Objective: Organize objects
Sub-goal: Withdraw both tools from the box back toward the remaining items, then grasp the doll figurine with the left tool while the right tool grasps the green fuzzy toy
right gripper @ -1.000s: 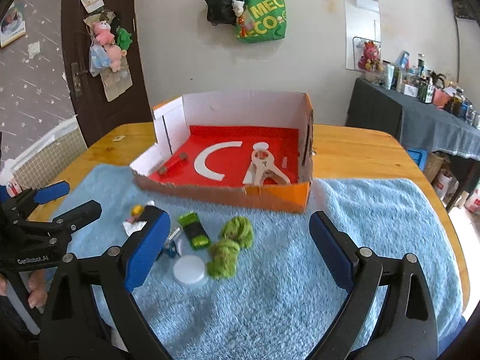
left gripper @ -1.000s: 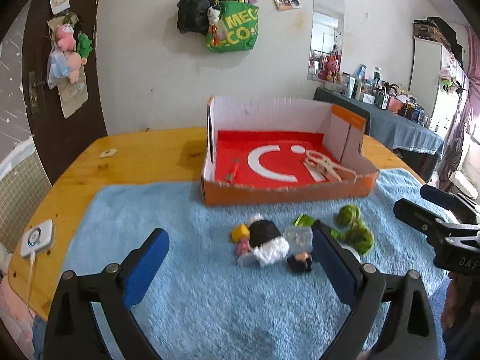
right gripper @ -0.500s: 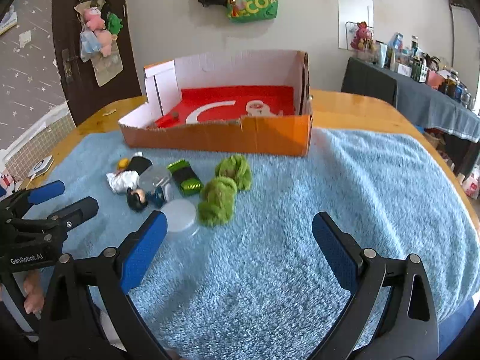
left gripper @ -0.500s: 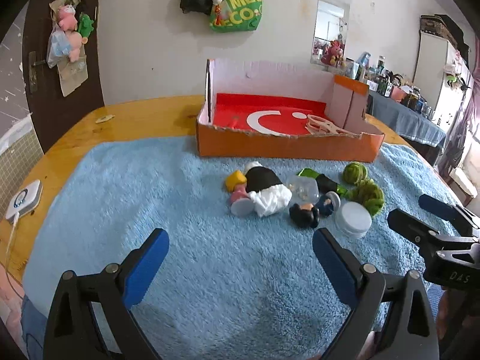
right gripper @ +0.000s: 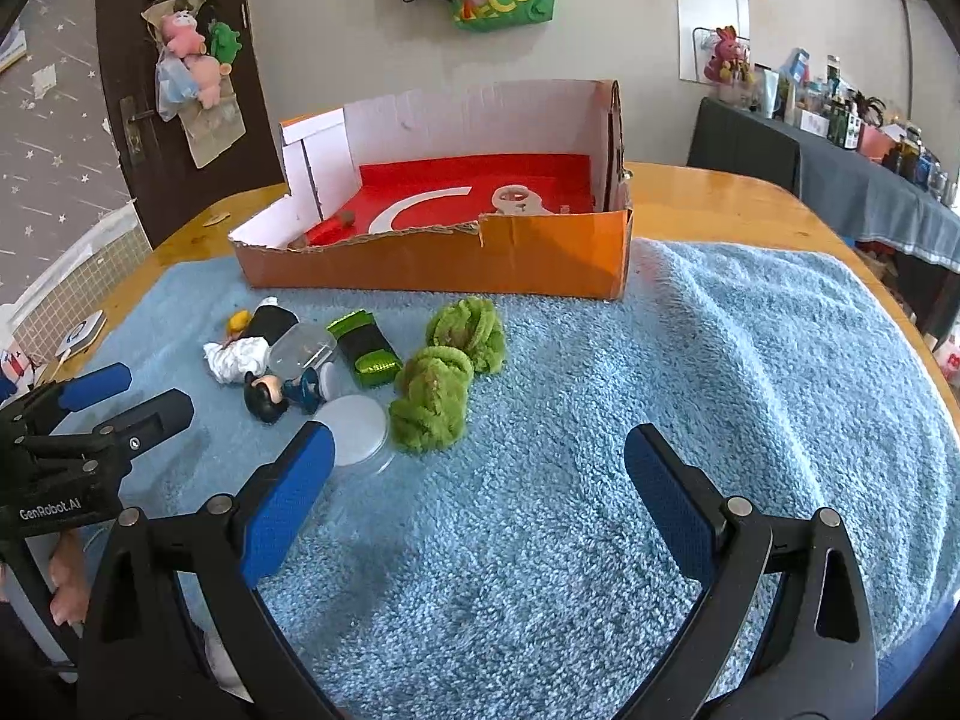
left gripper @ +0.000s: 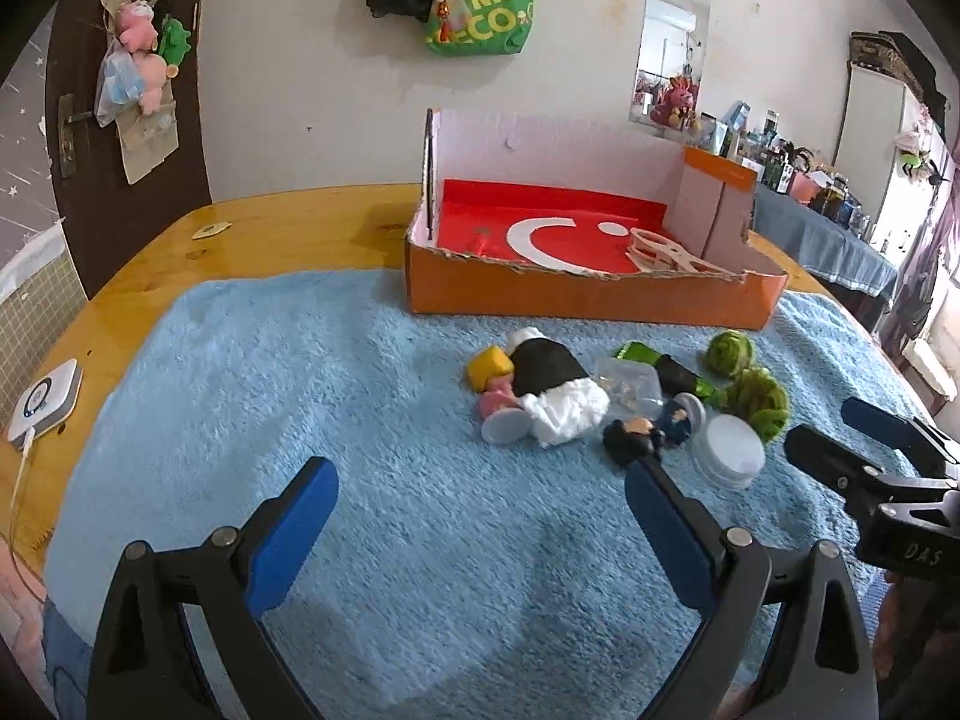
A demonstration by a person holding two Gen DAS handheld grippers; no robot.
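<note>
An orange cardboard box (left gripper: 594,300) (right gripper: 540,255) with a red floor stands at the far side of a blue towel (left gripper: 390,480) (right gripper: 660,420); a wooden clip (left gripper: 666,252) lies inside. In front of it lies a cluster: a black-and-white doll (left gripper: 552,390) (right gripper: 252,342), a clear lidded tub (left gripper: 630,384) (right gripper: 300,348), a small dark-haired figure (left gripper: 630,438) (right gripper: 267,393), a white round lid (left gripper: 729,450) (right gripper: 354,429), a green-and-black case (right gripper: 366,348), two green yarn balls (left gripper: 756,396) (right gripper: 432,396). My left gripper (left gripper: 480,534) and right gripper (right gripper: 480,504) are open and empty, just short of the cluster.
The towel lies on a wooden table (left gripper: 270,234). A white device with a cable (left gripper: 45,402) sits at the table's left edge. A dark side table with bottles (right gripper: 840,162) stands to the right. A door (left gripper: 90,120) and a wall with hanging bags are behind.
Both grippers have dropped lower and closer to the towel, then tilted back up a little. The objects have not moved. Both grippers stay open.
</note>
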